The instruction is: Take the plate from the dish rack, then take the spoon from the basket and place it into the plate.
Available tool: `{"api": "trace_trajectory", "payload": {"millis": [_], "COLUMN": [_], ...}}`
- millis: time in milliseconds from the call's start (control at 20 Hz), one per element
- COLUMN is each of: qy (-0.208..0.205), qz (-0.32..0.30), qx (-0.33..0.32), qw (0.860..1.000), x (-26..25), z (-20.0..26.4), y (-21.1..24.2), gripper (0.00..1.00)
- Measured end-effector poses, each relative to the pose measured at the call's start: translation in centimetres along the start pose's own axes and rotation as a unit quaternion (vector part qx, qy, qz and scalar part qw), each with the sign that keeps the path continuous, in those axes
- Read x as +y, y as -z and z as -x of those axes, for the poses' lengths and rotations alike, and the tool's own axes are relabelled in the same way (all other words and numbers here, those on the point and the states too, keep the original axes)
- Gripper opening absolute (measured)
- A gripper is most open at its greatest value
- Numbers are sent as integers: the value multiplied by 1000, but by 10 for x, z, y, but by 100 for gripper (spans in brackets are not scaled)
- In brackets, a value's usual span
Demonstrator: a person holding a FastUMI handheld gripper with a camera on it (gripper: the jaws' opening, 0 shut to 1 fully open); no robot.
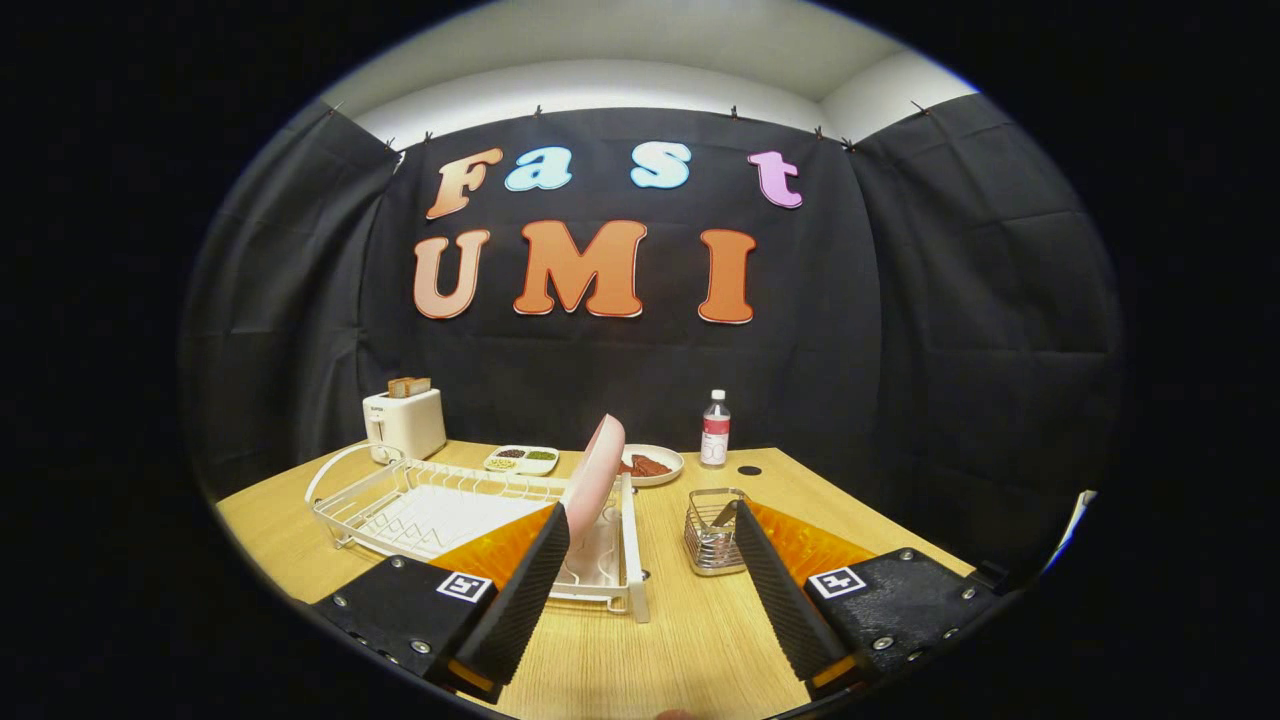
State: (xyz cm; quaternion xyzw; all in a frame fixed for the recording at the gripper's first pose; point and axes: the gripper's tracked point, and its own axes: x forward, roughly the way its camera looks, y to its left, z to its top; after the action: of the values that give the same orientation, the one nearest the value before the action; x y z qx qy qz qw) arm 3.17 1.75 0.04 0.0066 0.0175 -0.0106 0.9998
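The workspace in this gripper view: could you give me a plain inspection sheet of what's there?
Surface: wooden table, light grain, with a small dark round hole near the bottle.
Job's things: pink plate standing on edge in the white dish rack; wire basket right of the rack, with a utensil inside, likely the spoon.
Clutter: toaster with bread; divided dish; small plate of brown food; bottle.
Grippers: gripper, jaws open and holding nothing, the plate just ahead of one finger.
Cables: nothing seen.
Surroundings: black cloth wall, pale ceiling.
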Motion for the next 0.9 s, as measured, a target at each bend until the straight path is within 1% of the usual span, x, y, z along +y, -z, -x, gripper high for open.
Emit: {"api": "trace_trajectory", "payload": {"millis": [200,300,400,550,700,750,800,900], "qy": [4,8,31,59,65,64,62,73], "qz": [13,28,45,41,37,36,37,38], "qx": [4,10,21,54,80,87,96,107], "qw": [1000,1000,998,996,994,993,993,991], "x": [21,32,32,33,43,47,52,51], "z": [-24,-43,-64,-100,-122,-126,-130,-135], "y": [-3,-1,5,22,35,39,45,49], "gripper": [99,99,99,97,89,84,81,70]}}
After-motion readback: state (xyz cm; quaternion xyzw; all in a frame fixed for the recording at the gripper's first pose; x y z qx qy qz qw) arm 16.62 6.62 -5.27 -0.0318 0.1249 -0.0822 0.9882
